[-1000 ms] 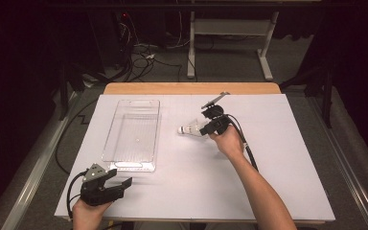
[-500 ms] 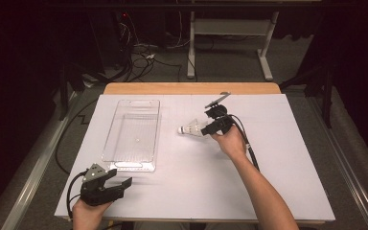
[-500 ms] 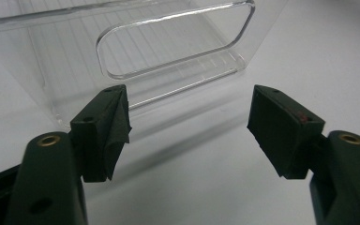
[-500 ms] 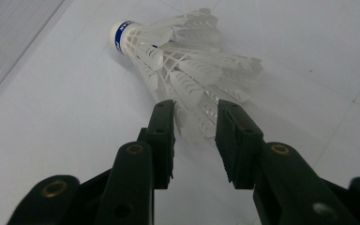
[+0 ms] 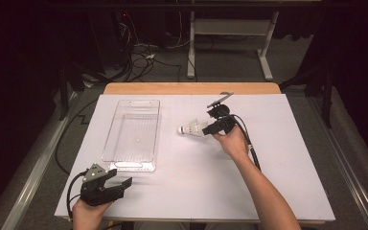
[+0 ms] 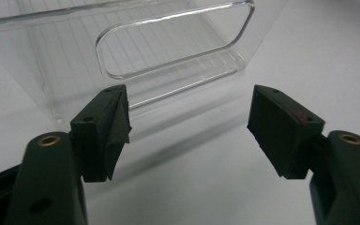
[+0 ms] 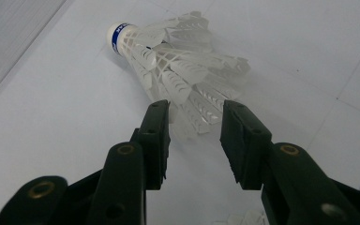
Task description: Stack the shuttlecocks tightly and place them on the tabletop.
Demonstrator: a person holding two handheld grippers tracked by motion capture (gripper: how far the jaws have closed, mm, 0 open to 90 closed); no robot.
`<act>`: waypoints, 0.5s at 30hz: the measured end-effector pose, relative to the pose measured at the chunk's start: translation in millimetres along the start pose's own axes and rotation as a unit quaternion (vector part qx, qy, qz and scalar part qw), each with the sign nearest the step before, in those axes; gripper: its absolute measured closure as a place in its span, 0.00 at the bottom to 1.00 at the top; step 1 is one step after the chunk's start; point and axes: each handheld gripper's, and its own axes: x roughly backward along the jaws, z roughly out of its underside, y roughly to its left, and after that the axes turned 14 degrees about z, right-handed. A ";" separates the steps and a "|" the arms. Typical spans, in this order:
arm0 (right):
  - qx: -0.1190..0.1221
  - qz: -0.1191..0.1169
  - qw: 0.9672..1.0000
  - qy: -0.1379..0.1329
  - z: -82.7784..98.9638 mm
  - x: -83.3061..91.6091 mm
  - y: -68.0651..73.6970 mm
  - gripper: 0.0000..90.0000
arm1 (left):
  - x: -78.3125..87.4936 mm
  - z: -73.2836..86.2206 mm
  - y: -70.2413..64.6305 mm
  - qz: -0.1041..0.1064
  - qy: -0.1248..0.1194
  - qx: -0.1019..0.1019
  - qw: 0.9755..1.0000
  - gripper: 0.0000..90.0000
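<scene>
Nearest, left gripper resting spread wide beside clear bin. Farther, right gripper nipping skirt edge of white shuttlecock: plastic lattice, blue-banded cork, lying on white table.

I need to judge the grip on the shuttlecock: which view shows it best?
The right gripper view: the shuttlecock lies close up, its skirt rim between the right gripper's jaws, cork pointing away. The high view shows it small on the table beside the clear bin.
</scene>
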 end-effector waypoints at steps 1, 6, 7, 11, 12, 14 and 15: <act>0.000 0.000 1.000 -0.001 0.4 0.2 -0.3 0.70 | 0.1 0.0 0.0 0.000 -0.001 0.001 1.000 0.34; -0.001 0.001 1.000 -0.006 3.3 3.1 -2.5 0.69 | 0.7 0.2 -0.5 -0.001 -0.004 0.000 1.000 0.34; -0.001 0.002 1.000 -0.007 3.7 3.5 -2.9 0.69 | 0.6 0.1 -0.4 -0.001 -0.004 0.000 1.000 0.34; -0.002 0.005 1.000 -0.009 5.0 5.8 -5.7 0.69 | 0.7 0.2 -0.4 -0.001 -0.004 0.000 1.000 0.34; -0.005 0.006 1.000 -0.008 5.3 6.7 -6.1 0.68 | 0.8 0.2 -0.4 -0.001 -0.004 0.000 1.000 0.34; -0.003 0.006 1.000 -0.011 5.9 7.5 -7.3 0.68 | 0.8 0.3 -0.5 -0.001 -0.004 0.000 1.000 0.34; -0.002 0.007 1.000 -0.012 6.2 7.8 -7.5 0.68 | 0.8 0.3 -0.6 -0.001 -0.004 -0.001 1.000 0.34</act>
